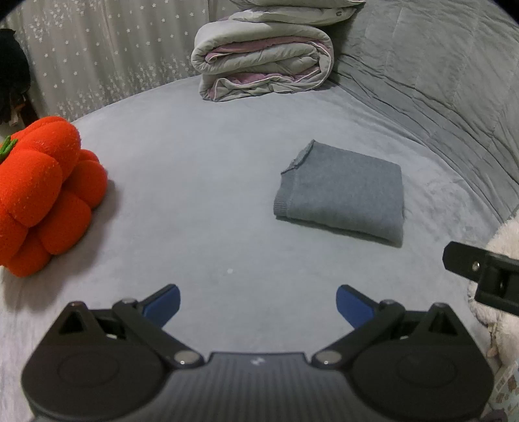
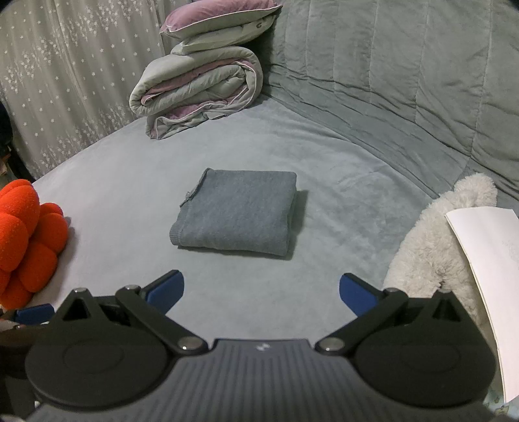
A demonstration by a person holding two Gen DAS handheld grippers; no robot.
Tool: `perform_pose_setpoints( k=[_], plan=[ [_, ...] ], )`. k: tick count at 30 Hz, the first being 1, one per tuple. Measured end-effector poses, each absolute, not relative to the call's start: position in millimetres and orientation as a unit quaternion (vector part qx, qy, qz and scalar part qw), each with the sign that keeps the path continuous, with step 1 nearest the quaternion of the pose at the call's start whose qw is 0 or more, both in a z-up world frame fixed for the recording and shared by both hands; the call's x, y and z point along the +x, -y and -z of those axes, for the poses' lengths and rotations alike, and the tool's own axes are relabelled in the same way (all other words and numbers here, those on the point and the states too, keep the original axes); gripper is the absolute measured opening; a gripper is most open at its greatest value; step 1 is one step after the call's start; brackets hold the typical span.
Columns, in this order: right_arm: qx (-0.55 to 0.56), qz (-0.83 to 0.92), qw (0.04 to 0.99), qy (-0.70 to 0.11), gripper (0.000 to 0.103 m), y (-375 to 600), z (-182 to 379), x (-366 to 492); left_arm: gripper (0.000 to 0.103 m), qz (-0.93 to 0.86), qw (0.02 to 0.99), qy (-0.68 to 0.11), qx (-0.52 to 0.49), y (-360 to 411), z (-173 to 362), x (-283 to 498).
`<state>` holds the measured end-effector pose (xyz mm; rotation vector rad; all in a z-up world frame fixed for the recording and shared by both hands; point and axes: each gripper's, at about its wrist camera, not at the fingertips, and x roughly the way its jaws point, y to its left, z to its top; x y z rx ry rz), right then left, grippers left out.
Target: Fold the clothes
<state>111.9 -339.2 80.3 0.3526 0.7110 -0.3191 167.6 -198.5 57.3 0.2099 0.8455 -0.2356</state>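
A grey-blue knitted garment (image 1: 342, 191) lies folded into a neat rectangle on the grey bed sheet (image 1: 194, 194); the right wrist view shows it (image 2: 236, 214) straight ahead. My left gripper (image 1: 258, 303) stands open, empty, short of the garment and to its left. My right gripper (image 2: 261, 292) is open too, holding nothing, a little way in front of the garment's near edge. Part of the right gripper's black body (image 1: 480, 269) shows at the right edge of the left wrist view.
An orange pumpkin-shaped plush (image 1: 42, 194) sits at the left. A rolled grey and purple duvet (image 2: 198, 94) with pillows (image 2: 220, 26) lies at the back. A white fluffy toy (image 2: 434, 240) and a white paper (image 2: 489, 269) are at the right. A quilted headboard (image 2: 405, 81) rises behind.
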Motion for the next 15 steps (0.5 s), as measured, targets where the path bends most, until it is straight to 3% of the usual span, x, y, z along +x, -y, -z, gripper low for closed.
perform_pose_setpoints(
  k=[15],
  plan=[
    [0.168,0.155,0.909,-0.347,0.103,335.3,-79.1,112.0,0.102,0.117,0.900,-0.407,0.105,194.1,-58.9,168.9]
  ],
)
